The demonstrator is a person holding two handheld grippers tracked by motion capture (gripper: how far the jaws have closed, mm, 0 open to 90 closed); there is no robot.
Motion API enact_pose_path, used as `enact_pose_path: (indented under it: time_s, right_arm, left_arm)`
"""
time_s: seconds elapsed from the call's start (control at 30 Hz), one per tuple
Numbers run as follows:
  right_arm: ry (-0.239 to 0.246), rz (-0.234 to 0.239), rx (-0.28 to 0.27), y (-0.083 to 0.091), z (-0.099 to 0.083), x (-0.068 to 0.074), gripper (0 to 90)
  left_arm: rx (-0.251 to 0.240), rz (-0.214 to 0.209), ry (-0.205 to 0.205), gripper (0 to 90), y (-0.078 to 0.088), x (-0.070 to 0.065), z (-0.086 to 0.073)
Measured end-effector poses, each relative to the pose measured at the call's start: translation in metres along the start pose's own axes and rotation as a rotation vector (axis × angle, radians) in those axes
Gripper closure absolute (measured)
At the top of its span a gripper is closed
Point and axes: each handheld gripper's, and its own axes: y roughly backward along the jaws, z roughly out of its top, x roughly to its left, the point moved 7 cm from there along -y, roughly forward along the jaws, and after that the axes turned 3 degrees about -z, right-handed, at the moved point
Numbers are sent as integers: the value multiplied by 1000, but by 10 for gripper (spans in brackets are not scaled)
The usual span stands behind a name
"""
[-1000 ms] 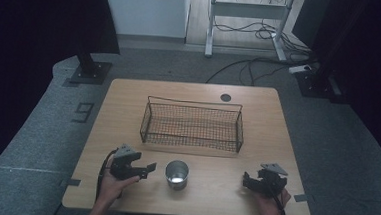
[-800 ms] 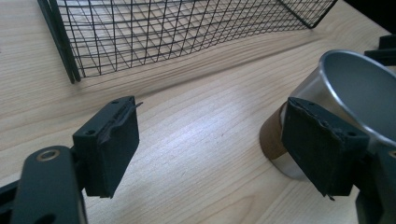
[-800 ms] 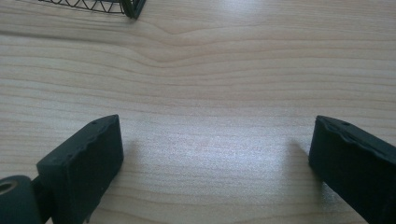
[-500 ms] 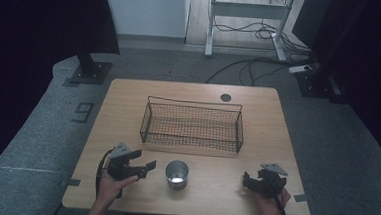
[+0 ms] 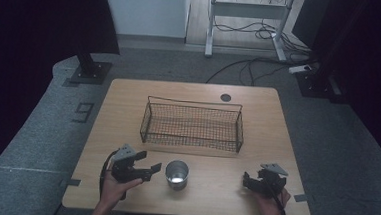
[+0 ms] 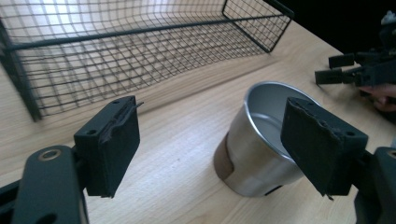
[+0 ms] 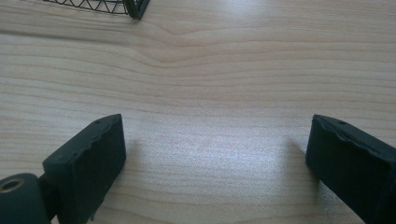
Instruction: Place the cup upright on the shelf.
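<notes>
Broadly, the wooden table (image 5: 128, 113) carries everything, with a small dark round disc (image 5: 225, 97) set in it near its far edge.

Next in size is the black wire basket (image 5: 191, 137), standing lengthwise across the middle of the table. It is upright and empty, and the wood grain shows through its mesh floor.

The left gripper (image 5: 151, 162) is held in the person's left hand (image 5: 116, 188) over the near left part of the table and points toward the cup. In the left gripper view its two black jaws stand wide apart and grip nothing. The cup sits ahead of them, toward the right-hand jaw, and the pads do not press on it.

The right gripper (image 5: 248, 181) is held in the right hand (image 5: 272, 200) at the near right part of the table, well apart from the cup. The right gripper view shows its jaws spread just as wide over bare wood, with nothing between them and a corner of the basket at the top edge.

Smallest is the metal cup (image 5: 176, 174). It stands upright on the table in front of the basket, between the two grippers and just beside the left one. Its shiny inside is empty, and a brownish patch marks its outer wall low down.
</notes>
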Motion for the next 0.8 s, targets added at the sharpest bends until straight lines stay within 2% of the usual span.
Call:
enact_pose_path:
  time_s: [0.2,0.5,0.8]
  right_arm:
    - [3,3,-1,0,0,0,49]
    - [5,4,-3,0,0,0,49]
    - [5,4,-3,0,0,0,49]
  left_arm:
    - [5,-37,-9,185,-5,-10,1]
    - [14,-70,-29,156,-13,-22,0]
    - [33,-82,-48,141,-19,-29,-2]
